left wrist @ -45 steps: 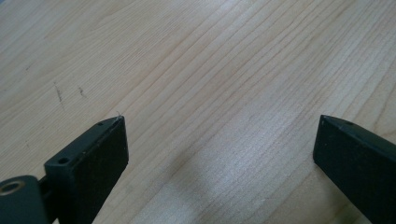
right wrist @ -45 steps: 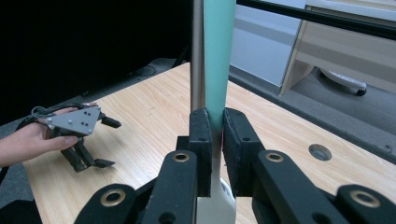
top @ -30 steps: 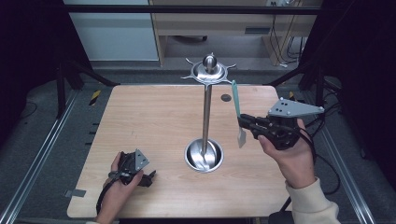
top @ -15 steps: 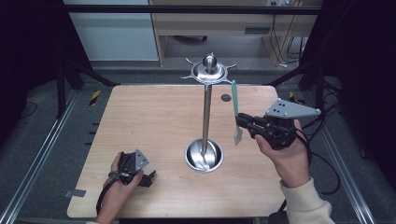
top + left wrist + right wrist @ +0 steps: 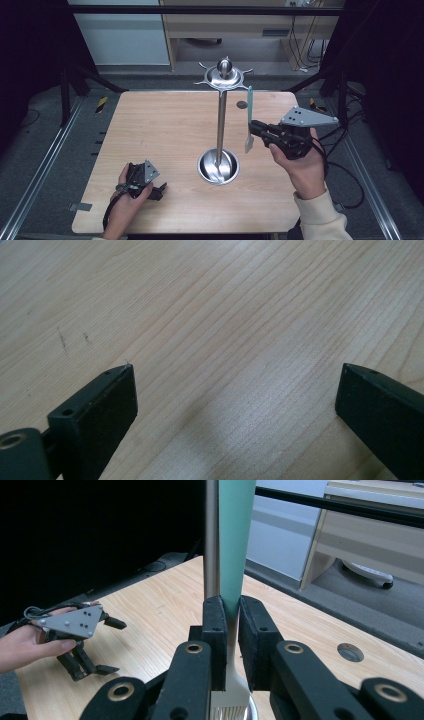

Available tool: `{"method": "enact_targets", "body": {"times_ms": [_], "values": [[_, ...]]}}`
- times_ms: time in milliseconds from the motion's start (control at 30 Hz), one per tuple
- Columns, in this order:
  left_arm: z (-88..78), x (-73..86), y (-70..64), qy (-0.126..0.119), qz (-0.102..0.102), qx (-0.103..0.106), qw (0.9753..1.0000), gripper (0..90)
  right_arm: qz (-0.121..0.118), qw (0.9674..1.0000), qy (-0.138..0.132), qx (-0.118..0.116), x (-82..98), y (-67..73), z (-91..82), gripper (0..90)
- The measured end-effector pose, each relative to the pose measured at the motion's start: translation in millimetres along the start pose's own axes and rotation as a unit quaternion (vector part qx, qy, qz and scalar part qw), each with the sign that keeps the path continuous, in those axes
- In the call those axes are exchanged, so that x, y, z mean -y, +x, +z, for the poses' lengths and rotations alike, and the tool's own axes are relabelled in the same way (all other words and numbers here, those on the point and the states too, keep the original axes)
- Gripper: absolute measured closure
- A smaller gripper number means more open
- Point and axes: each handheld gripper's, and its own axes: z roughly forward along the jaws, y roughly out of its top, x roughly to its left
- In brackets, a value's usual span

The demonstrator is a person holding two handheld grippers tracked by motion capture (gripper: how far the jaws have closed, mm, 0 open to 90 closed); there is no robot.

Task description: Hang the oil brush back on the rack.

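Since a second ago, my right tongs (image 5: 256, 128) are barely drifting, gripping a light, slim, slippery brush (image 5: 249, 119) upright at its neck, just beside the metal stand (image 5: 220, 120). Left tongs (image 5: 159, 190) are resting wide open on the counter (image 5: 160, 130).

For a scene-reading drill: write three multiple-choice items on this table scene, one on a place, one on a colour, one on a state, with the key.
1. Where is the left gripper?
A. on the table, near its front left
B. atop the metal stand
C. beside the brush

2. What colour is the brush's handle?
A. red
B. teal green
C. black

3. How do the right gripper jaws stand?
A. wide open
B. shut on the brush
C. shut on the stand's pole

Key: 1 A, the high view shows it resting there; 2 B, the handle is teal in both views; 3 B, the pads clamp the brush's neck, bristles down.
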Motion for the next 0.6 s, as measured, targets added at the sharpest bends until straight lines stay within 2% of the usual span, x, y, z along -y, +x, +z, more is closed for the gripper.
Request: {"method": "enact_targets", "body": {"times_ms": [600], "values": [[-2.1, 1.0, 1.6, -0.006, -0.006, -0.001, 1.0000, 2.9, -0.003, 1.0000, 0.003, -0.001, -2.1, -0.6, 5.9, 82.3]]}}
